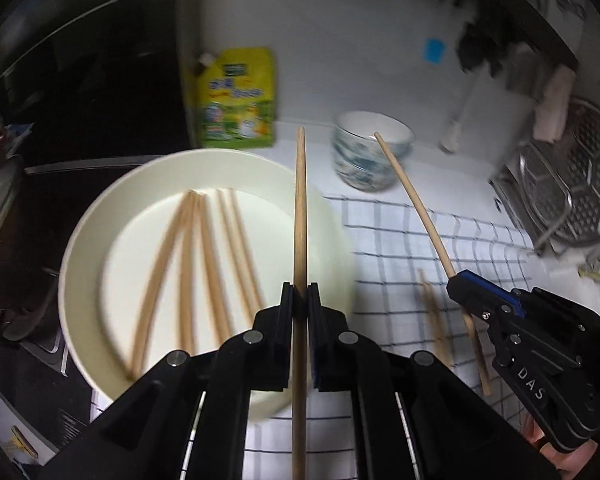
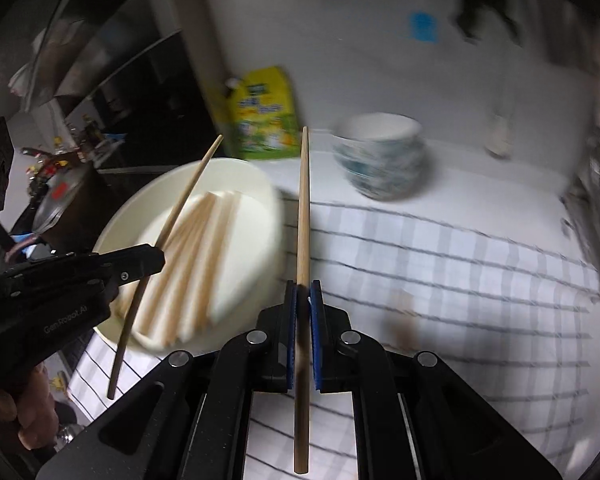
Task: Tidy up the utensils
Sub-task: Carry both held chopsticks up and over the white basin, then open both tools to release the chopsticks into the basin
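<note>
My left gripper point(image 1: 300, 290) is shut on one wooden chopstick point(image 1: 300, 200), held lifted over the right rim of a white plate point(image 1: 76, 248). Several more chopsticks point(image 1: 204, 256) lie in that plate. My right gripper point(image 2: 303, 288) is shut on another chopstick point(image 2: 303, 208), raised above a checked cloth point(image 2: 460, 264). In the left wrist view the right gripper point(image 1: 458, 284) shows at the right with its stick point(image 1: 416, 208). In the right wrist view the left gripper point(image 2: 158, 258) and its stick point(image 2: 188, 196) hang over the plate point(image 2: 244, 166). Two chopsticks point(image 1: 432, 312) lie on the cloth.
A patterned bowl point(image 1: 372, 156) stands behind the cloth, and a yellow pouch point(image 1: 236, 100) leans against the wall behind the plate. A metal strainer point(image 1: 580, 184) sits at the far right. A dark stove area point(image 1: 40, 160) lies left of the plate. A hand point(image 2: 20, 412) grips the left tool.
</note>
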Demonstrator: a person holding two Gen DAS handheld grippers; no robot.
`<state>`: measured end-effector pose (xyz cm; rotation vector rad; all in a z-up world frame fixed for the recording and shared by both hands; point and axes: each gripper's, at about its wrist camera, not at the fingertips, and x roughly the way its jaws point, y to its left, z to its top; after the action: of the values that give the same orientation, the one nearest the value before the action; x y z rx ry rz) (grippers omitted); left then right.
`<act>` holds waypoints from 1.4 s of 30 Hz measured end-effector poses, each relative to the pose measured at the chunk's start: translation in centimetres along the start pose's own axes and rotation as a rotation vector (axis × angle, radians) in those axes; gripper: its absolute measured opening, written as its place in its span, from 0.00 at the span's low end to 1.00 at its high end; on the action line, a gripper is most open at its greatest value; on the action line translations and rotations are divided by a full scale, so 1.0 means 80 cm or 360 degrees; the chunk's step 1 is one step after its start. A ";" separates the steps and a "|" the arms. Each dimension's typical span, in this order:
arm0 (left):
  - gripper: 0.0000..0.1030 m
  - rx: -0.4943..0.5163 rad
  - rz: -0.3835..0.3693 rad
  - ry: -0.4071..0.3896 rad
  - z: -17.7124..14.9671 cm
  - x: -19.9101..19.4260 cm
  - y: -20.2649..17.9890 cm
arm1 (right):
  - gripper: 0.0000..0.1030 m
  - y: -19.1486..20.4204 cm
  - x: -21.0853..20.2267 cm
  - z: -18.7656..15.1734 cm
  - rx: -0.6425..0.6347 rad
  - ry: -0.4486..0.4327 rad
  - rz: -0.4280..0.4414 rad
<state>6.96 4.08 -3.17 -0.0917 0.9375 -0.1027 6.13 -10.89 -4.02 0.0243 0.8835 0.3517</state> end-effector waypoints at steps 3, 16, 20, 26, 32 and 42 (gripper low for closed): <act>0.08 -0.0042 0.0060 -0.0011 0.010 -0.001 0.040 | 0.06 0.036 0.023 0.022 -0.0031 0.0010 0.0049; 0.08 -0.0090 0.0162 0.0107 0.027 0.064 0.151 | 0.06 0.110 0.133 0.047 -0.0012 0.0239 0.0017; 0.08 -0.0078 0.0165 0.0168 0.021 0.085 0.164 | 0.06 0.101 0.151 0.035 0.0051 0.0320 -0.0021; 0.08 -0.0048 0.0153 0.0228 0.017 0.104 0.170 | 0.06 0.101 0.162 0.026 0.0071 0.0350 -0.0050; 0.17 -0.0049 0.0156 0.0263 0.015 0.105 0.173 | 0.16 0.103 0.160 0.028 0.0075 0.0321 -0.0069; 0.55 -0.0093 0.0189 0.0192 0.012 0.075 0.181 | 0.27 0.108 0.128 0.030 0.0064 0.0229 -0.0073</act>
<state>11.96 17.73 -9.16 -0.0847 1.0643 0.0294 11.41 0.73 -8.76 0.0161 1.0319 0.2955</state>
